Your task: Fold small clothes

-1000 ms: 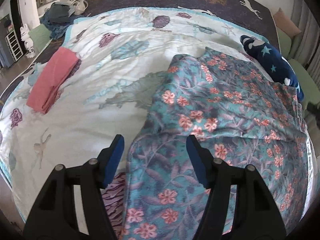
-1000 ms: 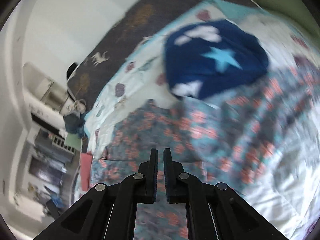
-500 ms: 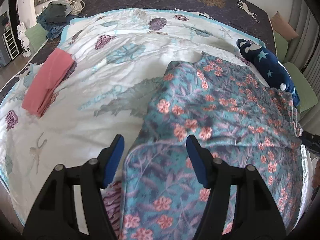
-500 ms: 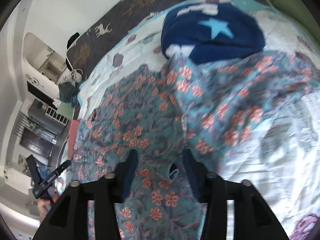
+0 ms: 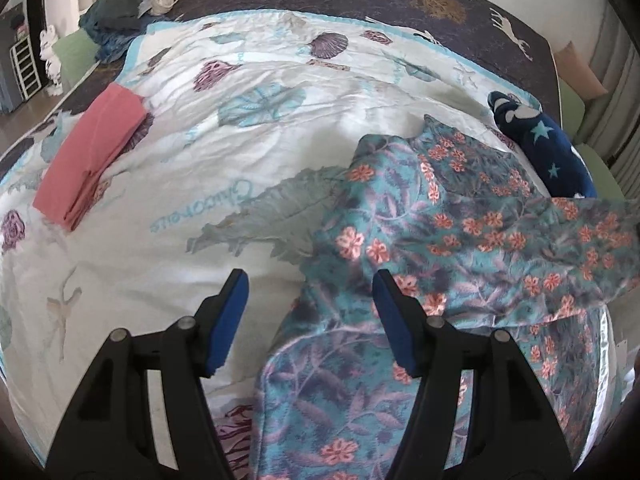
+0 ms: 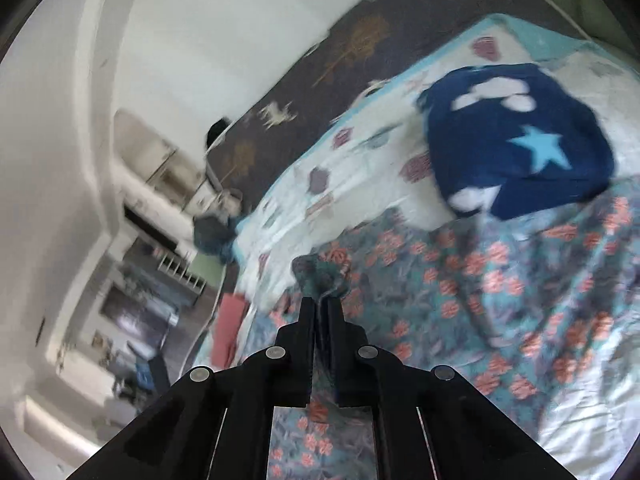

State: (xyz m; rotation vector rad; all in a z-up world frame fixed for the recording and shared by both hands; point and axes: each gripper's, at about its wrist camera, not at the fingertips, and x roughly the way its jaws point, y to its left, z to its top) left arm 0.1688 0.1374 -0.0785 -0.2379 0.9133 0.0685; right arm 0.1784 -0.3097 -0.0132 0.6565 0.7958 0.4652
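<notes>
Pinched only by a small bunch in the right gripper (image 6: pixel 322 306), the floral garment (image 5: pixel 400 264) could be dropped, the left gripper (image 5: pixel 310 312) being held spread and empty.

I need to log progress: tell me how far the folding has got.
Done: a pink garment lies folded on the bedspread. In hand: the right gripper is shut on a corner of the floral garment, lifting it; the left gripper is open above its edge. Left: finishing the floral garment, then perhaps the navy star garment.
</notes>
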